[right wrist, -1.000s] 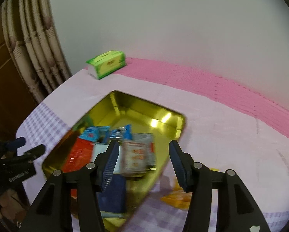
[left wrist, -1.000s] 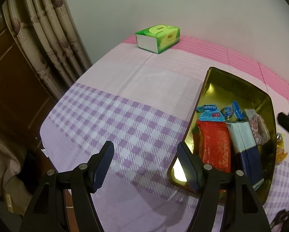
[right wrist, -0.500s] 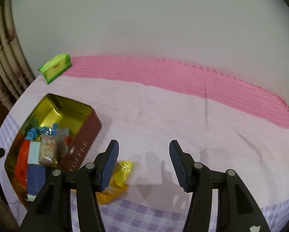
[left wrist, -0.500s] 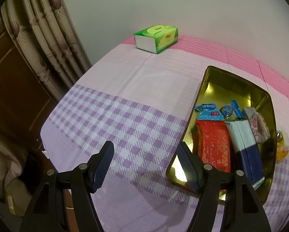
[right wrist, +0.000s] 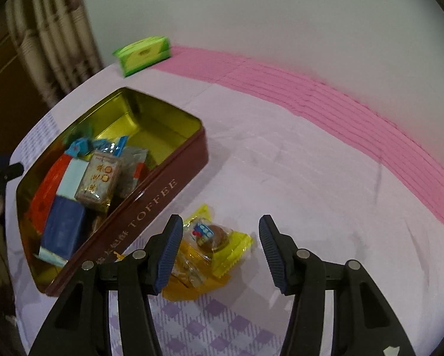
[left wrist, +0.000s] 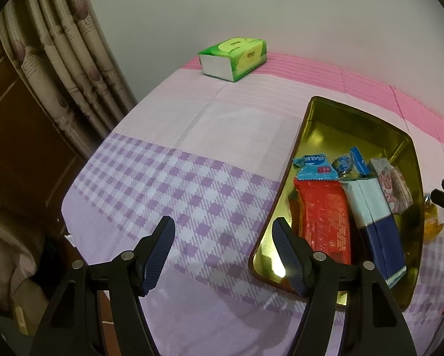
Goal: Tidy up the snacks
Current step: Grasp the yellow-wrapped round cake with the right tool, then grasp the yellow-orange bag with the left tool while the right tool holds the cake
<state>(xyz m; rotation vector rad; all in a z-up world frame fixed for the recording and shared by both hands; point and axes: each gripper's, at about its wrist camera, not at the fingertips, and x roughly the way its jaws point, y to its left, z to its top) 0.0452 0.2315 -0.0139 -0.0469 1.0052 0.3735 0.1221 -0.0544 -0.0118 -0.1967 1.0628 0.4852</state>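
Observation:
A dark red toffee tin (right wrist: pixel 150 204) with a gold inside (left wrist: pixel 346 124) lies open on the bed. It holds several snacks: a red packet (left wrist: pixel 322 216), a blue and pale box (left wrist: pixel 373 222), small blue wrapped sweets (left wrist: pixel 343 163) and a clear cookie pack (right wrist: pixel 101 181). Yellow snack packets (right wrist: pixel 216 243) lie on the sheet just outside the tin. My right gripper (right wrist: pixel 220 252) is open and empty, just above these packets. My left gripper (left wrist: pixel 223 255) is open and empty over the checked sheet, its right finger at the tin's near left corner.
A green tissue box (left wrist: pixel 233 57) stands at the far edge by the wall; it also shows in the right wrist view (right wrist: pixel 143 53). Curtains (left wrist: pixel 61 59) hang at the left past the bed's edge. The sheet (left wrist: pixel 162 184) is pink and purple checked.
My right gripper swung away to the right, then came back lower over the yellow packets beside the tin. My left gripper has barely moved.

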